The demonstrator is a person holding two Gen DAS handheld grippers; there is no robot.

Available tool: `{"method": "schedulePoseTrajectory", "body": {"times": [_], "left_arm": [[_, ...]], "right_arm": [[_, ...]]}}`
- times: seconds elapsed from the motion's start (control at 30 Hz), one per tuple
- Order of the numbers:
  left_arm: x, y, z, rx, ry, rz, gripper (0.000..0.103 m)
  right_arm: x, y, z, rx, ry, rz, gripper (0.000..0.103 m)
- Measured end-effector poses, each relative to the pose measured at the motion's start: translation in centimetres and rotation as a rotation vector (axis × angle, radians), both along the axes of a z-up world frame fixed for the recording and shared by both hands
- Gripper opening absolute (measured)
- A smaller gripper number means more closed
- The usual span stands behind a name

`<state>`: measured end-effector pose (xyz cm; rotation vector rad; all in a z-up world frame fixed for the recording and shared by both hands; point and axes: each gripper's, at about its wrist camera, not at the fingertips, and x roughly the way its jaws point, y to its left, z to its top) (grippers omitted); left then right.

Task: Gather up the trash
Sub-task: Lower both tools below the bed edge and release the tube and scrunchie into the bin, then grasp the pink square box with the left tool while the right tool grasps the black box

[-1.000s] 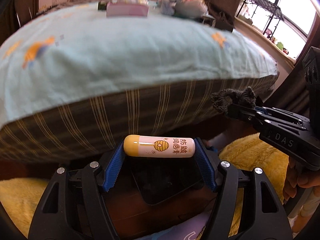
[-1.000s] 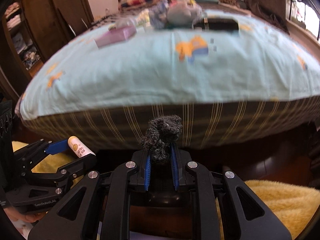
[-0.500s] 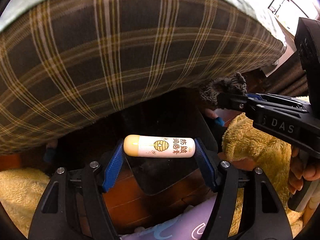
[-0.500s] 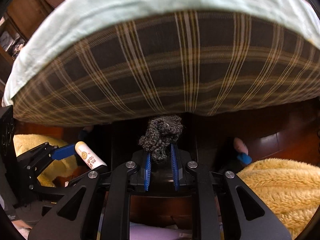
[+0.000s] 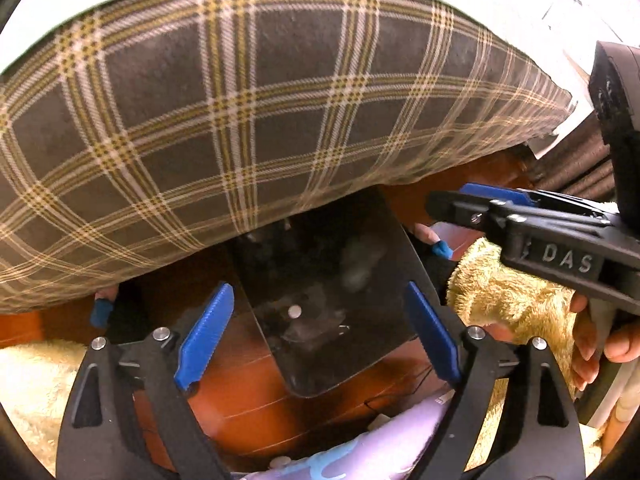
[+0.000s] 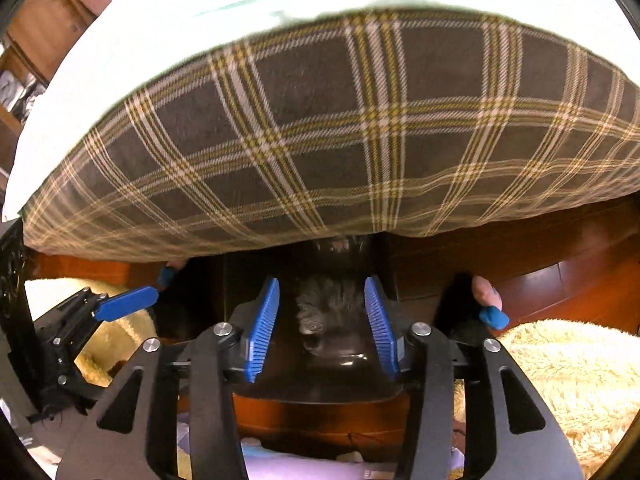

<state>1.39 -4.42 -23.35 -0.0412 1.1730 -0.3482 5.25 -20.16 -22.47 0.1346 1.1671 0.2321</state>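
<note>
My left gripper (image 5: 318, 296) hangs open over a black bin (image 5: 360, 344) on the floor, its jaws opening with nothing between the blue pads. The lip balm tube is out of its grip; a pale blur (image 5: 356, 268) shows inside the bin. My right gripper (image 6: 322, 286) also stands over the bin (image 6: 320, 384), its jaws opening. The dark fuzzy scrunchie (image 6: 320, 308) sits loose below and between its pads, untouched by them. Each gripper shows in the other's view: the right gripper (image 5: 480, 204) at the right, the left gripper (image 6: 124, 304) at the left.
The plaid side of the bed (image 5: 260, 120) overhangs the bin's far edge. Yellow fluffy rugs (image 6: 560, 368) lie on the wooden floor (image 5: 248, 396) on both sides. A hand (image 5: 600, 344) holds the right gripper. A lilac object (image 5: 400, 432) lies near me.
Both grippers sank towards the bin and opened. The lip balm tube left the left jaws and the scrunchie dropped out of the right jaws.
</note>
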Motion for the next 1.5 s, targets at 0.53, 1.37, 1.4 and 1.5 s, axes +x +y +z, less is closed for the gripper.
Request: {"method": "schedulePoseTrajectory", "body": {"times": [0.53,1.37,1.4,1.5], "left_arm": [[0.7,3.9,11.3,0.011,-0.231,0.102,0.089],[12.4,2.9,15.5,0.07,-0.358,0.213,0.095],[12.9,2.8,15.5,0.073,-0.358,0.212,0.095],[14.2,2.6,15.2,0.088,-0.353,0.219,0.095]], "right_arm": [[0.2,-4.0,12.8,-0.027,-0.35,-0.1,0.099],[12.7,-3.9,14.5,-0.211,-0.421,-0.216,0.1],[12.9,-3.9,14.4,-0.215,-0.416,-0.216,0.1],[13.7,-3.9,13.9,-0.242,-0.407,-0.229,0.1]]}}
